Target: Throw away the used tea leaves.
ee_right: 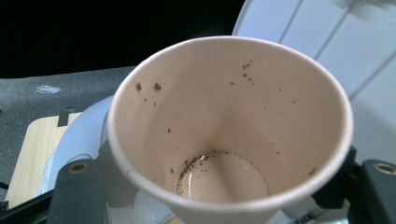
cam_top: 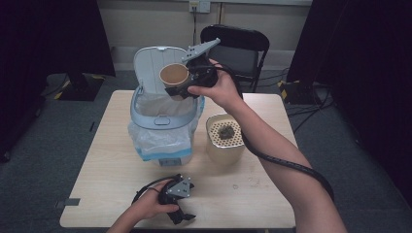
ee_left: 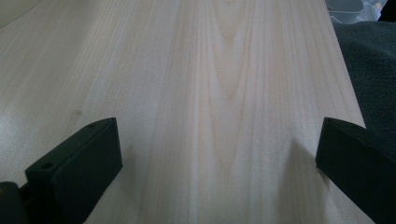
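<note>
A brown paper cup [cam_top: 174,76] hangs above the open pale-blue bin [cam_top: 163,119], with my right gripper [cam_top: 187,83] shut on it. In the right gripper view the cup [ee_right: 229,130] sits between the two black jaws; its inside is speckled with dark tea bits and a little liquid lies at the bottom. The bin's lid [cam_top: 154,60] stands upright behind the cup. My left gripper [cam_top: 180,213] rests near the table's front edge. Its jaws stand wide apart over bare wood, so my left gripper [ee_left: 219,163] is open with nothing between the jaws.
A cream strainer pot [cam_top: 224,138] holding dark tea dregs stands right of the bin. A clear plastic liner [cam_top: 155,138] hangs over the bin's rim. A black folding chair [cam_top: 238,46] stands behind the wooden table [cam_top: 111,165].
</note>
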Demonstrator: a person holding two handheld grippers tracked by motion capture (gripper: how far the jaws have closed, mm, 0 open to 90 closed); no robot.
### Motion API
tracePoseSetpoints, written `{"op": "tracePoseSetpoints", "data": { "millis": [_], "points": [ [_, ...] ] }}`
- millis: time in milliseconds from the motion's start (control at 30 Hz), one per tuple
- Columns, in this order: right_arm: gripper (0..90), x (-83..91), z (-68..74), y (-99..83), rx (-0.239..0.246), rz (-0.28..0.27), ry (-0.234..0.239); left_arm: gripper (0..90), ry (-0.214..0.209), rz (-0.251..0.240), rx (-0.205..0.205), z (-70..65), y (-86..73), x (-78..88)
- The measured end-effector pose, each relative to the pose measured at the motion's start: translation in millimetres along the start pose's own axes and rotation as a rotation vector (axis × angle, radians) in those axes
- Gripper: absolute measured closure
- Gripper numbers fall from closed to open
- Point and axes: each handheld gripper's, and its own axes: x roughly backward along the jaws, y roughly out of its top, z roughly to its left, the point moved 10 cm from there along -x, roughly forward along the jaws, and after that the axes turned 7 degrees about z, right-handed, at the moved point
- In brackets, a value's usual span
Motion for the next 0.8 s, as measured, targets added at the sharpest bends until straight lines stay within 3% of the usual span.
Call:
{"op": "tracePoseSetpoints", "data": {
  "millis": [800],
  "points": [
    [26.7,-32.1,13.0,0.9,-0.012,-0.009,0.043,0.0,0.003,0.011,-0.001,0.2,-0.5,0.8]
  ]
}}
